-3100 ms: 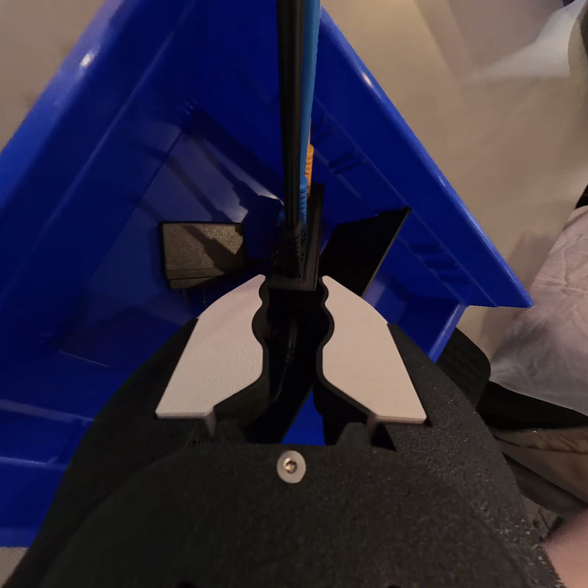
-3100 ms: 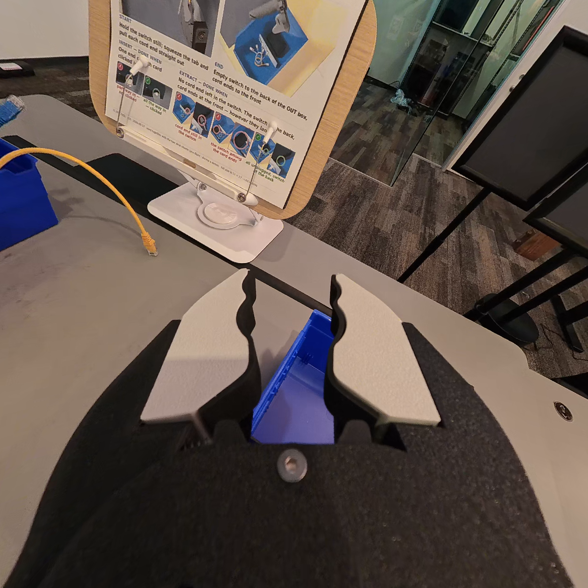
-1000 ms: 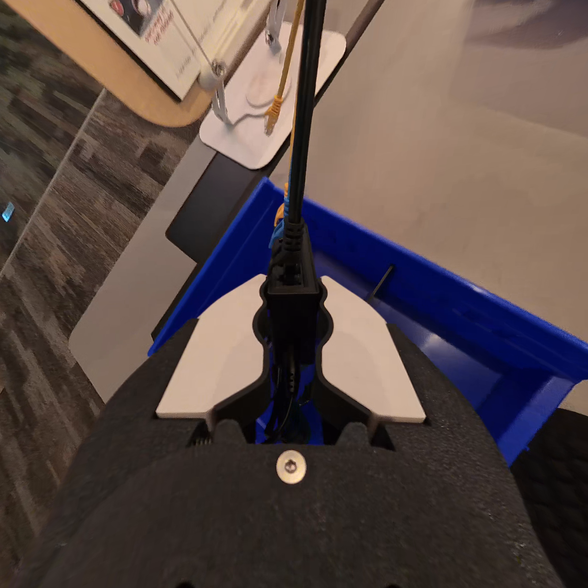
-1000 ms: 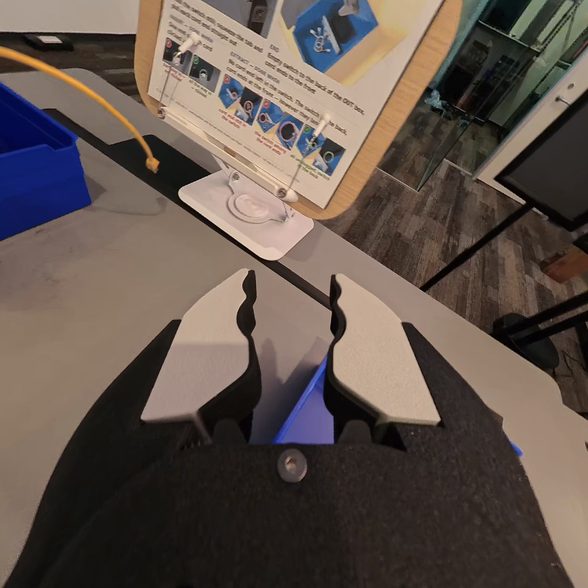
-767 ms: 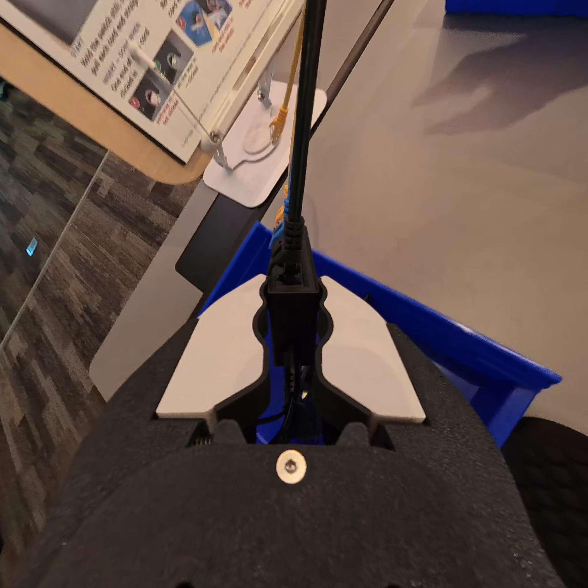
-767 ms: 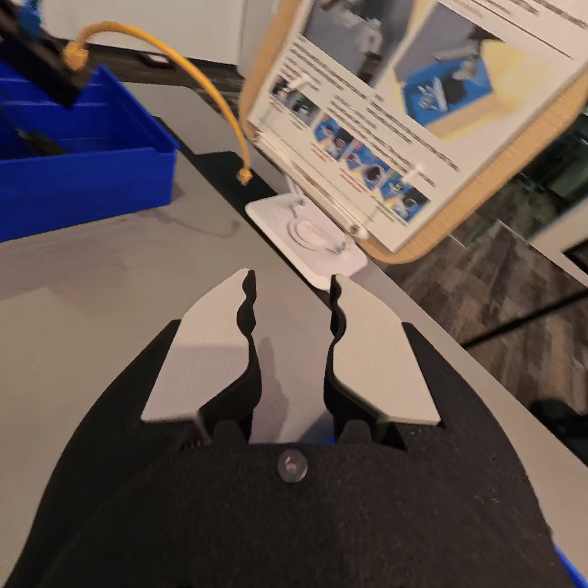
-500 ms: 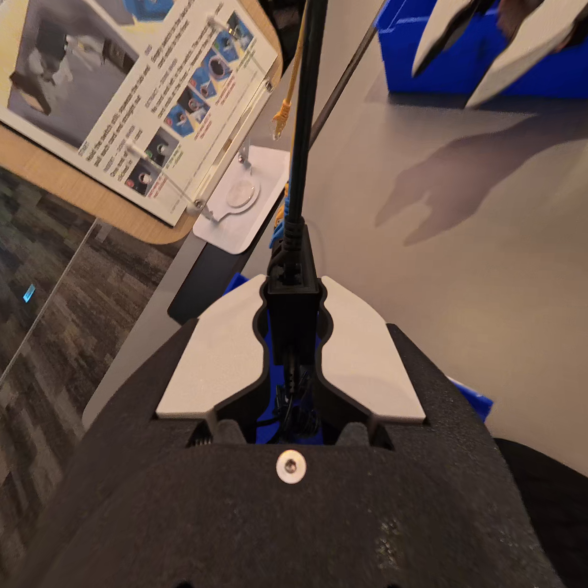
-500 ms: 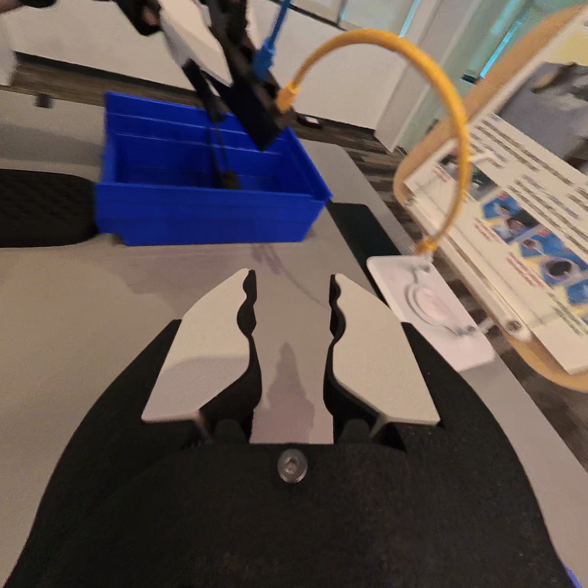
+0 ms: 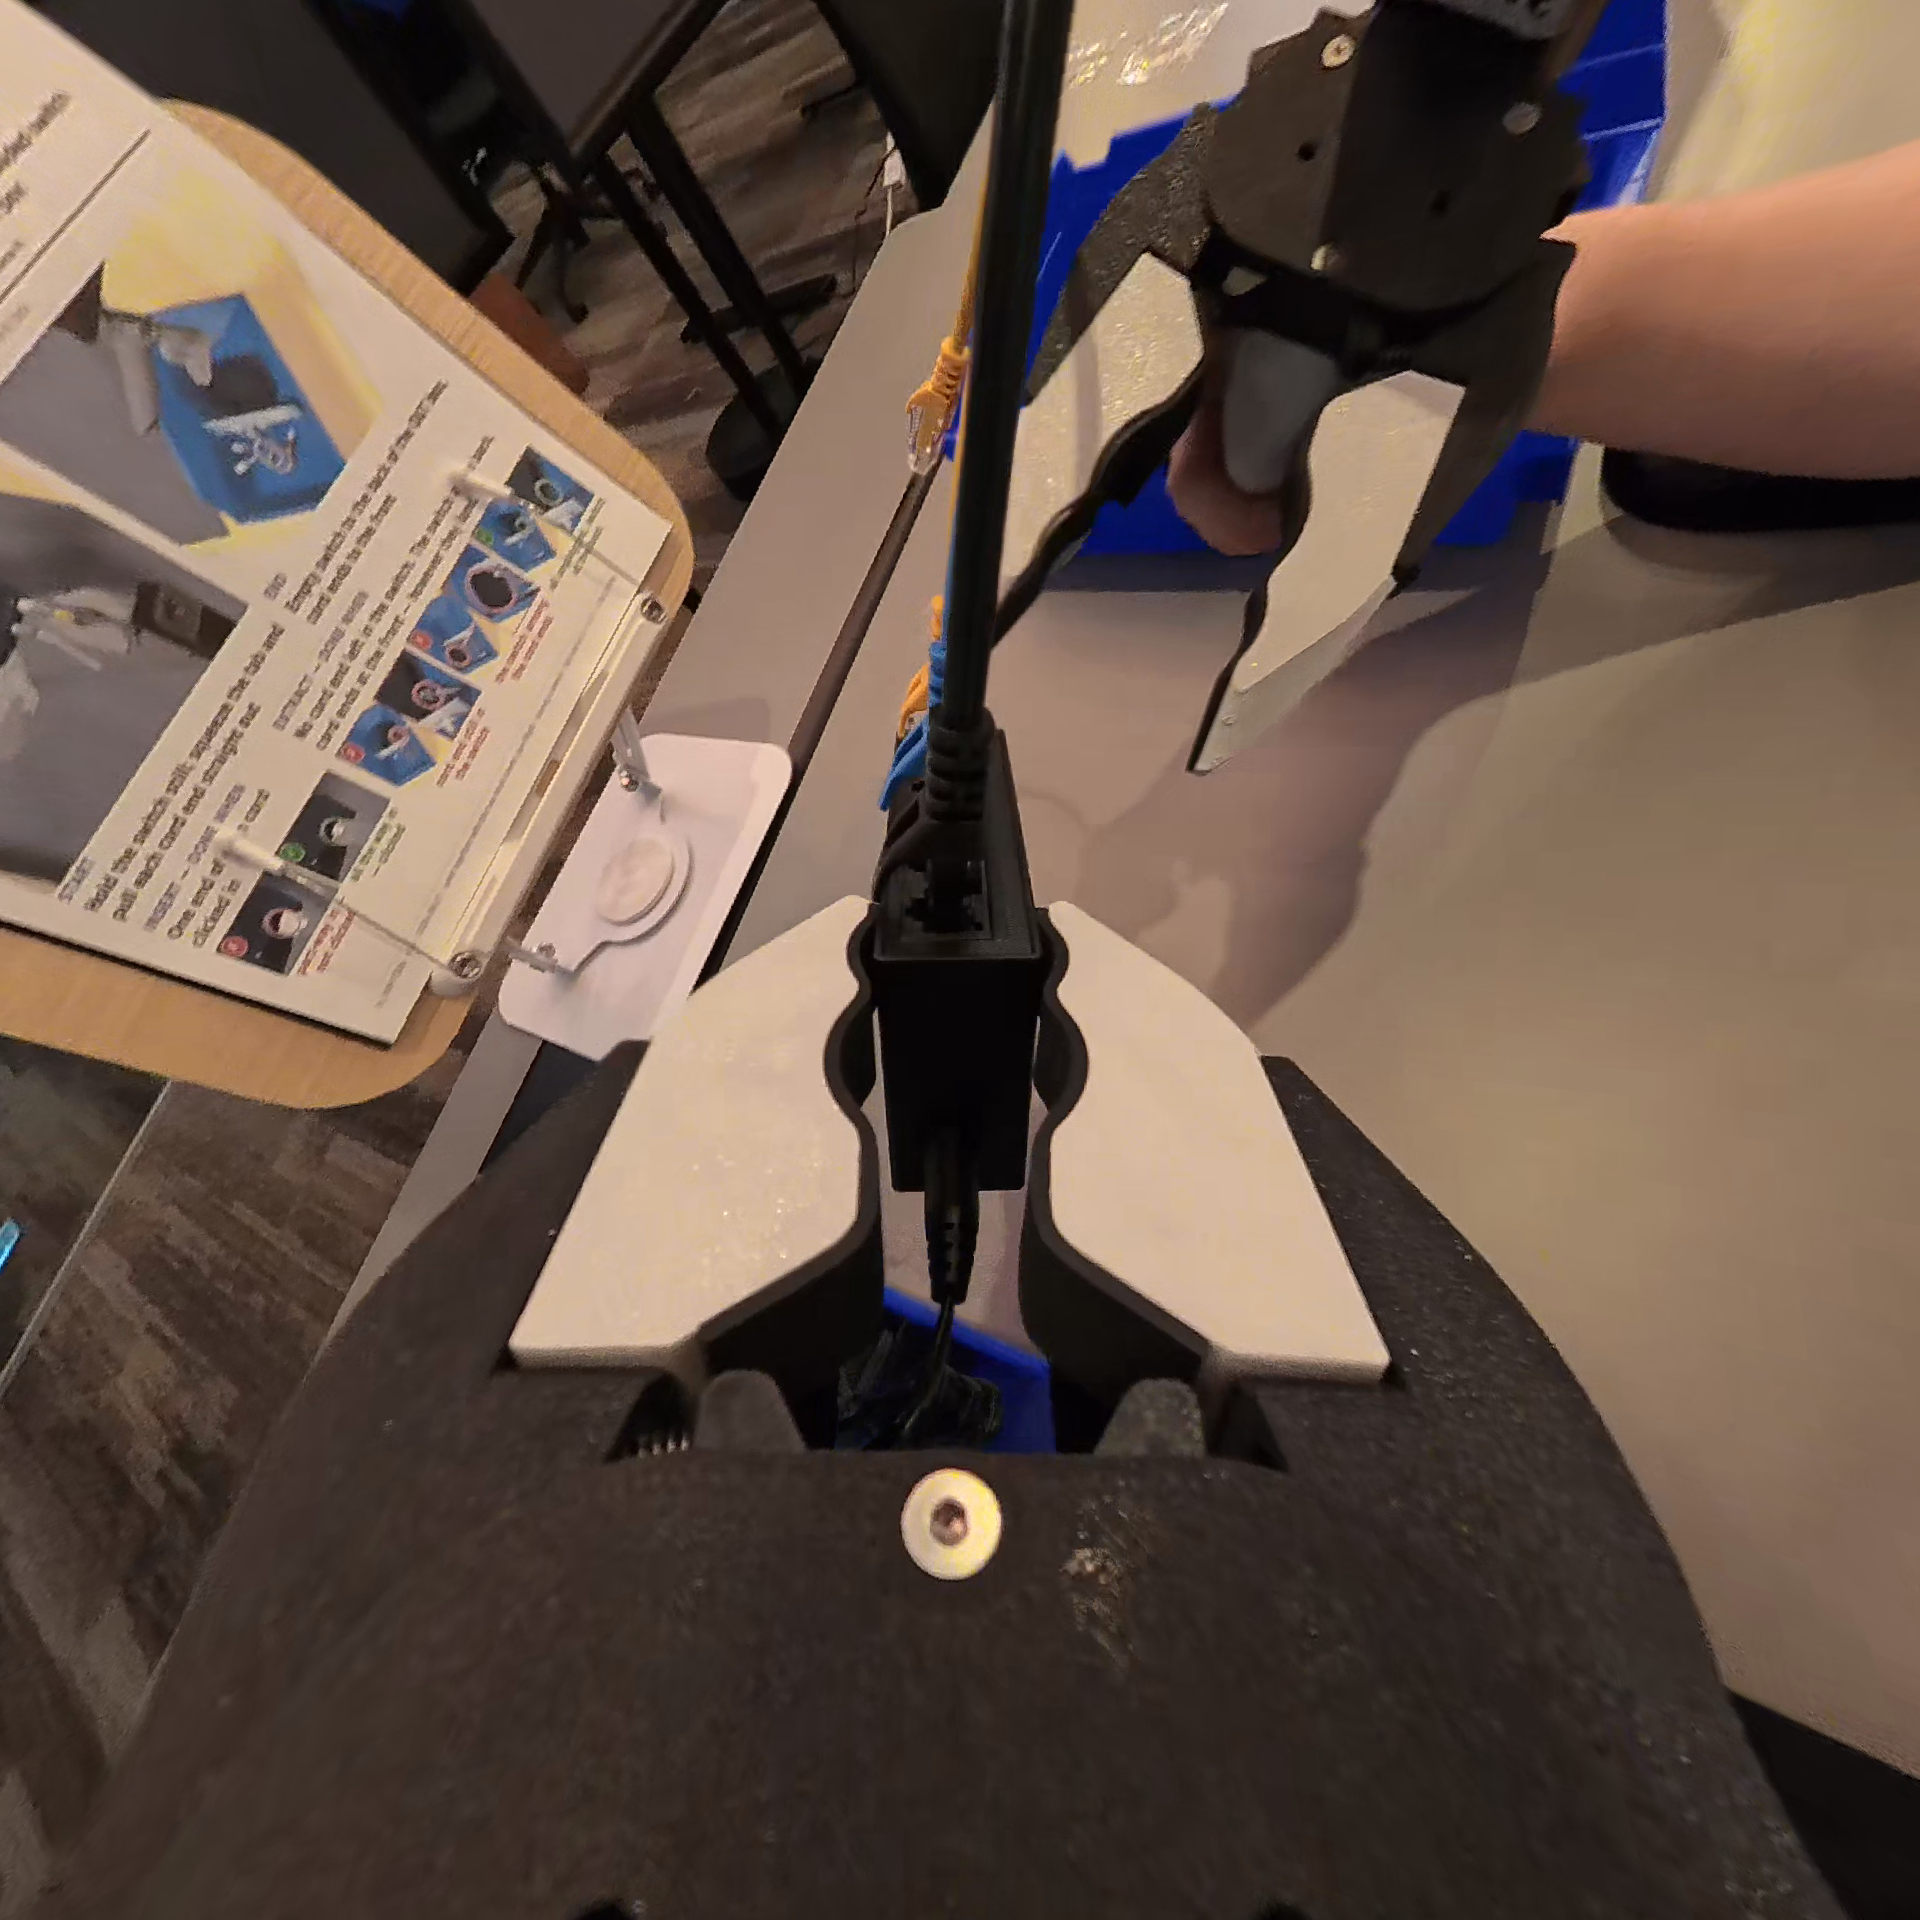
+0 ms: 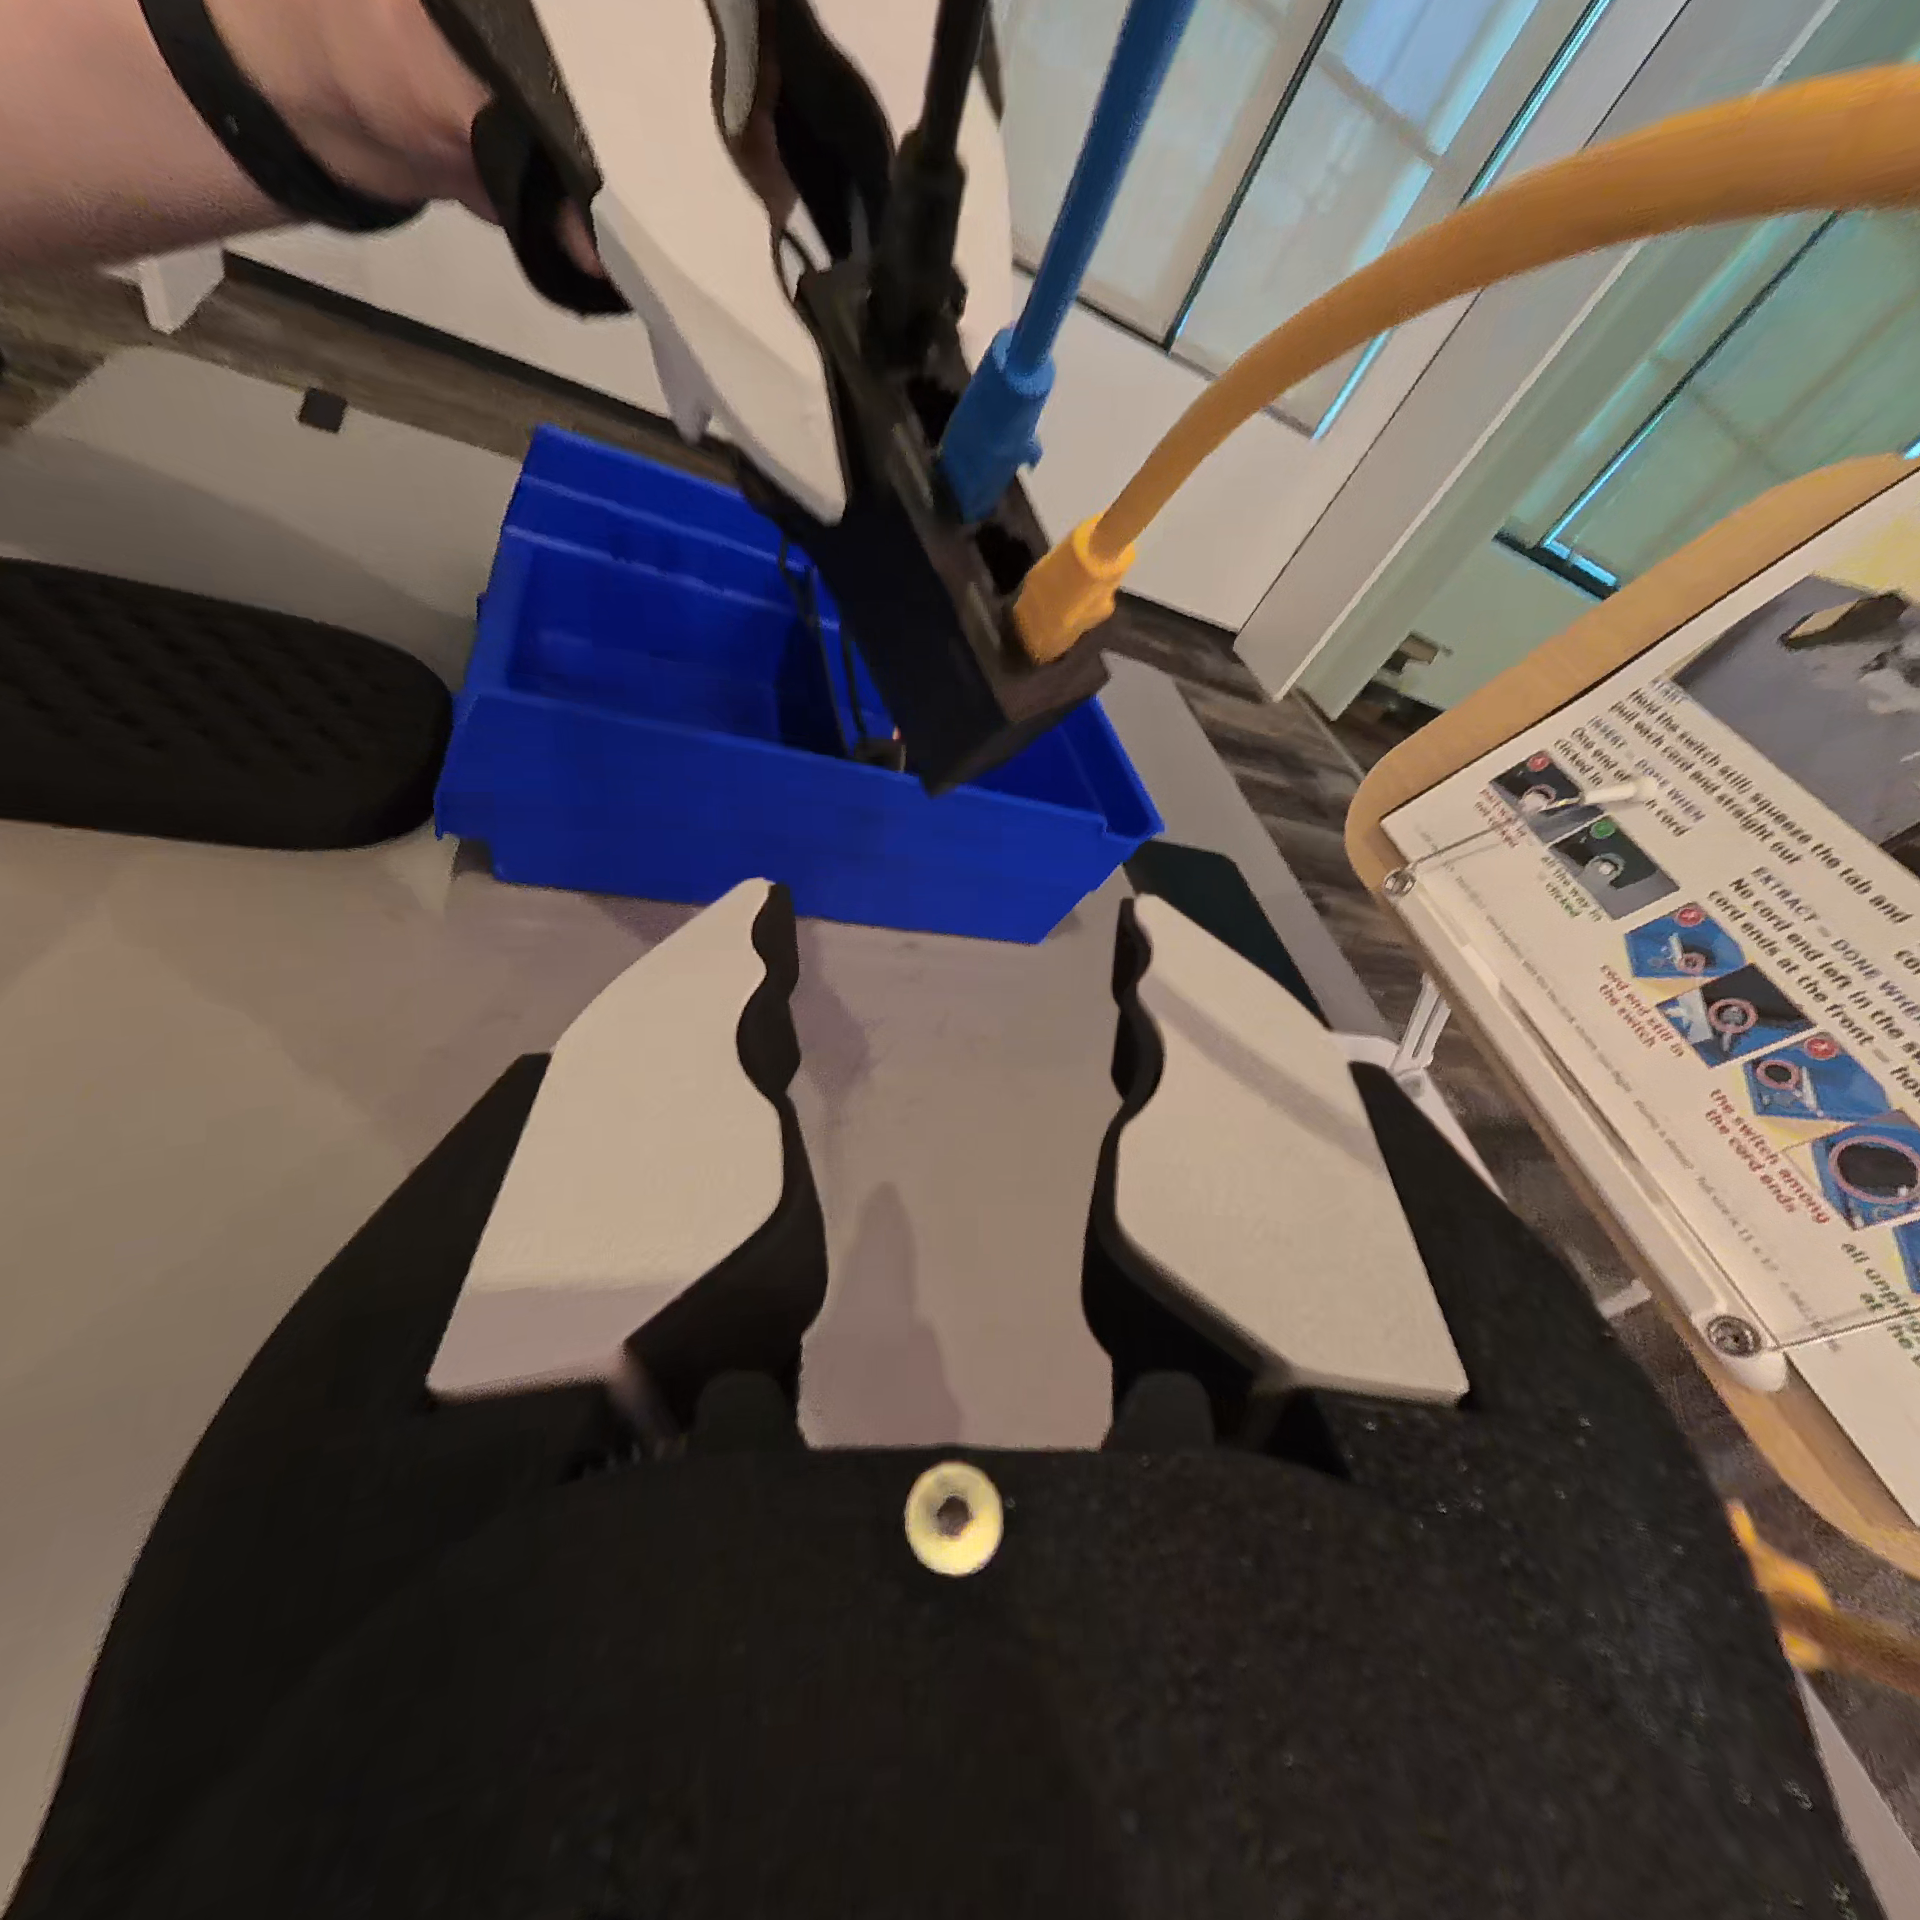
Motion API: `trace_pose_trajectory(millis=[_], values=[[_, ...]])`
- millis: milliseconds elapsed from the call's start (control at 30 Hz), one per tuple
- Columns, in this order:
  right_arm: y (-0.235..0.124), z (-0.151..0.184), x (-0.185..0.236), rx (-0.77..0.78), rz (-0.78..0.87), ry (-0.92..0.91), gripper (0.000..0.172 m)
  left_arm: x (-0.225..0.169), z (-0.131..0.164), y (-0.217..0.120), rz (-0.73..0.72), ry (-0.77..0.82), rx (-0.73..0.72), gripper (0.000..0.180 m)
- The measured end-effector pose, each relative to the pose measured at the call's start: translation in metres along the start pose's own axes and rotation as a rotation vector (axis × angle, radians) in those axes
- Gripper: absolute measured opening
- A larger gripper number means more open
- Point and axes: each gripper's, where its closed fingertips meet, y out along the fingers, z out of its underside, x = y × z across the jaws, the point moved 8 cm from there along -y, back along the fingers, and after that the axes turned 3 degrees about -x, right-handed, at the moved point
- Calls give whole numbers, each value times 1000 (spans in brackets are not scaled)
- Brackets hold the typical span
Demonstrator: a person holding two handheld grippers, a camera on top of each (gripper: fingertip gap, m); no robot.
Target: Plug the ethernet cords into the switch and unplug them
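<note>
My left gripper [image 9: 956, 925] is shut on the black switch [image 9: 958, 1029], held in the air above the table. A black cord [image 9: 997, 436], a blue cord and a yellow cord are plugged into it. The right wrist view shows the switch [image 10: 935, 665] tilted over a blue bin [image 10: 727, 821], with the blue plug [image 10: 997, 426] and the yellow plug [image 10: 1070, 603] in its ports. My right gripper [image 10: 951, 935] is open and empty, low over the grey table [image 10: 260, 1039]. It also shows in the left wrist view [image 9: 1195, 623], ahead of the switch.
An instruction board [image 10: 1714, 987] on a white stand [image 9: 644, 873] is at the table's far edge. A second blue bin [image 9: 1507, 488] sits behind the right gripper. A black pad [image 10: 156, 707] lies beside the bin. A person's arm [image 9: 1714, 312] holds the right gripper. The gap from one gripper's tips to the other's is roughly 8 centimetres.
My left gripper lifted the switch with its cords out of the blue bin and turned toward the right gripper. My right gripper swung round to face the switch and opened wider.
</note>
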Motion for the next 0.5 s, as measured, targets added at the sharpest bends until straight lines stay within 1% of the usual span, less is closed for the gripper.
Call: trace_pose_trajectory(millis=[133, 267, 367, 500], values=[[-4, -6, -1, -90, 30, -9, 62, -12, -9, 5, 20, 16, -38, 26], [-6, -10, 1, -146, 16, 8, 65, -22, -17, 9, 42, 34, -66, 26], [-7, -13, 3, -190, -12, 21, 64, -29, -24, 11, 58, 56, -75, 26], [-10, -18, 4, -227, -6, -3, 63, -34, -31, 13, 73, 69, -89, 26]])
